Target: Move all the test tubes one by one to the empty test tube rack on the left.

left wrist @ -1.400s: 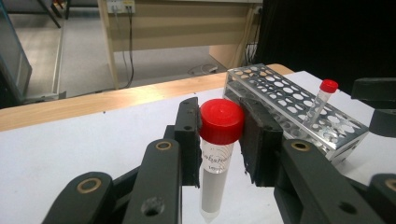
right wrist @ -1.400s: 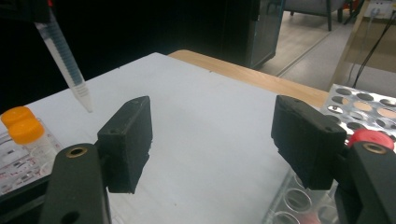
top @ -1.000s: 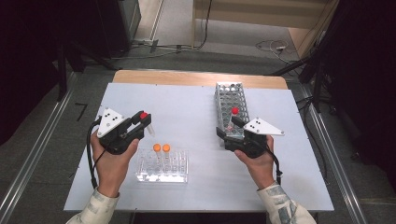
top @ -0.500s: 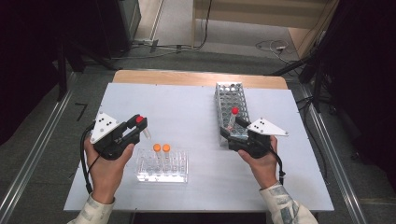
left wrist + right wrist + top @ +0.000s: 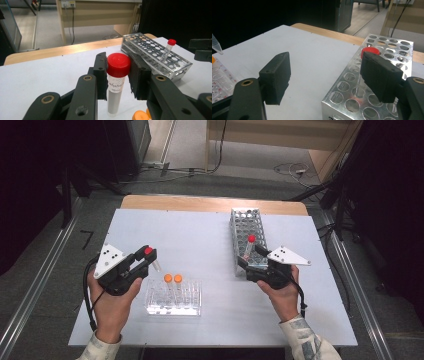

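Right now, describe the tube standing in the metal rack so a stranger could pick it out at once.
Find the perforated metal rack on the right side of the white table. Near its front end a clear tube with a red cap leans in a hole. It is the rack's one tube; the clear plastic rack's two have orange caps.

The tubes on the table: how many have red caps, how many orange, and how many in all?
Red-capped tubes: 2, one in the left gripper, one leaning in the metal rack.
Orange-capped tubes: 2, both in the clear rack.
Total: 4
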Motion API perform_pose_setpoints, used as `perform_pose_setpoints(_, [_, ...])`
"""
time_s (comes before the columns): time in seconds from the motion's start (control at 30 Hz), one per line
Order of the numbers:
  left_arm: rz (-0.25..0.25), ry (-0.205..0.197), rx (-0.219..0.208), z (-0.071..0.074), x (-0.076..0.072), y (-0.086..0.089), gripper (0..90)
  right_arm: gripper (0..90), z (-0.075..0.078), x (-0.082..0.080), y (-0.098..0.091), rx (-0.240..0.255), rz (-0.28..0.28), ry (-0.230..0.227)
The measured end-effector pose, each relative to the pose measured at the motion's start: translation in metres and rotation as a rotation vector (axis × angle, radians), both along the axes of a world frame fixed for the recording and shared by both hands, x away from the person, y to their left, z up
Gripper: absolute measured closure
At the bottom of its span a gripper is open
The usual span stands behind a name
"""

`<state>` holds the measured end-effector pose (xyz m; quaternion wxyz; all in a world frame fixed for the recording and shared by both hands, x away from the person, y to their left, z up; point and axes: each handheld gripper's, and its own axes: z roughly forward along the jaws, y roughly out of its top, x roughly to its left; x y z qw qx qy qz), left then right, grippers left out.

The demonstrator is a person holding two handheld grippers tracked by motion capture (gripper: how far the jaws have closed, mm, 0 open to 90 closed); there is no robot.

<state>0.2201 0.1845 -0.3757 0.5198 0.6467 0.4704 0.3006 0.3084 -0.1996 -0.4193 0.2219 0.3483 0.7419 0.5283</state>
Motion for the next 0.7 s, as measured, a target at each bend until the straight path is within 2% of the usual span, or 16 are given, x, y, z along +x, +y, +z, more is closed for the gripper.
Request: perform_pose_setpoints(0.7, [-0.005,-0.004,-0.005,0.001,-0.012,0.003,71.1,23.0,0.000,0.000,-0.002,0.004,-0.007,-0.002])
